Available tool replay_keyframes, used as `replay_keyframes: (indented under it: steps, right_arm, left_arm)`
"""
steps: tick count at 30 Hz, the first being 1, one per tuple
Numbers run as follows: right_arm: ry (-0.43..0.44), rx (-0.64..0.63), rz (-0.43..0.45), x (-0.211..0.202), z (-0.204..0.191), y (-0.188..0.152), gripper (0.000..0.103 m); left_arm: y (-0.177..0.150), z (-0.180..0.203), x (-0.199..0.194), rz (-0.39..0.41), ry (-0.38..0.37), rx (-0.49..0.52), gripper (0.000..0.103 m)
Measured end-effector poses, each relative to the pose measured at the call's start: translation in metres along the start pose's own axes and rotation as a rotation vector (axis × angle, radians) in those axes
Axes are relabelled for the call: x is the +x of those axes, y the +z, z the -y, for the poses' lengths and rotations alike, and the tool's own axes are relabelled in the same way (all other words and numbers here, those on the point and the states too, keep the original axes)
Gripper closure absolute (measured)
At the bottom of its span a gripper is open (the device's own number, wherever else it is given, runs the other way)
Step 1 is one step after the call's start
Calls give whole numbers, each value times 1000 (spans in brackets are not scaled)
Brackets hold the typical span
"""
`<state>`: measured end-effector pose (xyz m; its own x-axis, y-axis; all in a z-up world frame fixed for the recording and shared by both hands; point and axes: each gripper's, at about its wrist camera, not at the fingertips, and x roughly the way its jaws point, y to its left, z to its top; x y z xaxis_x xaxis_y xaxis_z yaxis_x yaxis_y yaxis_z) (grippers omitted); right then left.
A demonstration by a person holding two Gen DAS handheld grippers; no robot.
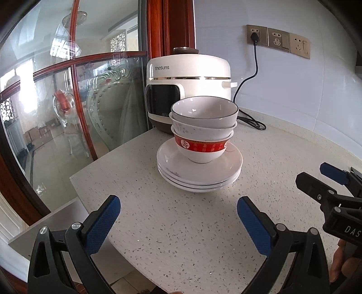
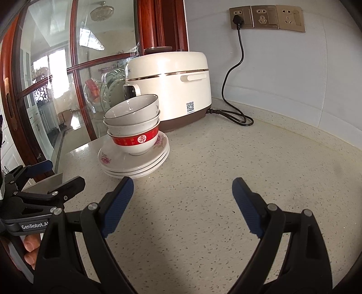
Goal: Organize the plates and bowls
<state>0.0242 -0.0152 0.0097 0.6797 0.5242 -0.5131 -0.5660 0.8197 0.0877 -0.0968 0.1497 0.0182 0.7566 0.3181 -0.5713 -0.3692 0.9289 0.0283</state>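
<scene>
On the speckled counter (image 2: 203, 181), which fills the corner of the room, stands a big white rice cooker (image 2: 172, 86). Its black cord (image 2: 235, 74) runs up to a plug in the wall sockets (image 2: 267, 18). A glass door with a red wood frame (image 1: 74, 90) stands to the left, right at the counter's edge. Just in front of the cooker sits a stack of plates (image 1: 199, 167), with a stack of bowls (image 1: 203, 126) on top. The bottom bowl has a red band. Nothing stands between the stacks and the grippers. The left gripper (image 1: 178, 210) and the right gripper (image 2: 183, 192) both hang wide apart over bare counter, holding nothing.
</scene>
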Motion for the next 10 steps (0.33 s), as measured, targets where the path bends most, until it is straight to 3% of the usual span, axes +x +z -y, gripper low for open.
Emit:
replay_keyframes:
  steps: [10]
  right_arm:
    - [3, 2, -4, -1, 0, 0, 13]
  left_arm:
    - [1, 0, 4, 17, 19, 2, 0]
